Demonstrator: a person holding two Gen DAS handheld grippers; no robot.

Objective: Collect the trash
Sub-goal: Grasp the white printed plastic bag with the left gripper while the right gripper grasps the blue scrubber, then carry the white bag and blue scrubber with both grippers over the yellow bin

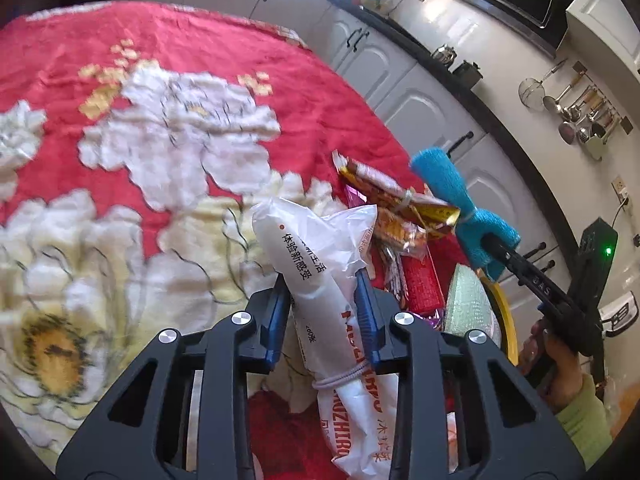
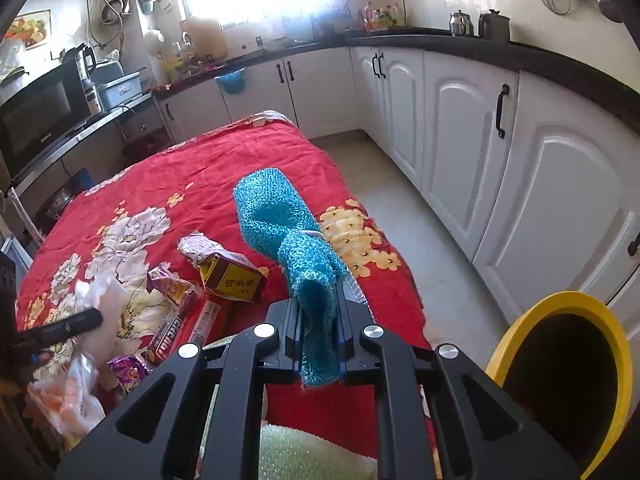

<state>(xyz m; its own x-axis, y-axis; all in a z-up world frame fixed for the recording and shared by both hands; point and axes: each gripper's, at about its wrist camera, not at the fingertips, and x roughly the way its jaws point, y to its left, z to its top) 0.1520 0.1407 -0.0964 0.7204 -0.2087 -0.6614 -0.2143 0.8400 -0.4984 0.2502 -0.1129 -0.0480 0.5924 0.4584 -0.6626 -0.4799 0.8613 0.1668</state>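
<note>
Left gripper (image 1: pixel 322 280) clamped on white bag (image 1: pixel 304 264). Right gripper (image 2: pixel 320 304) clamped on blue mesh (image 2: pixel 276 212), above red cloth (image 2: pixel 224 160), near yellow bin (image 2: pixel 560 304).

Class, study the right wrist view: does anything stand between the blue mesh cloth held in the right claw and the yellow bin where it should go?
Nothing visible does. The right claw is shut on the blue mesh cloth above the red blanket, and the yellow bin stands open to its right with only bare floor between them.
</note>
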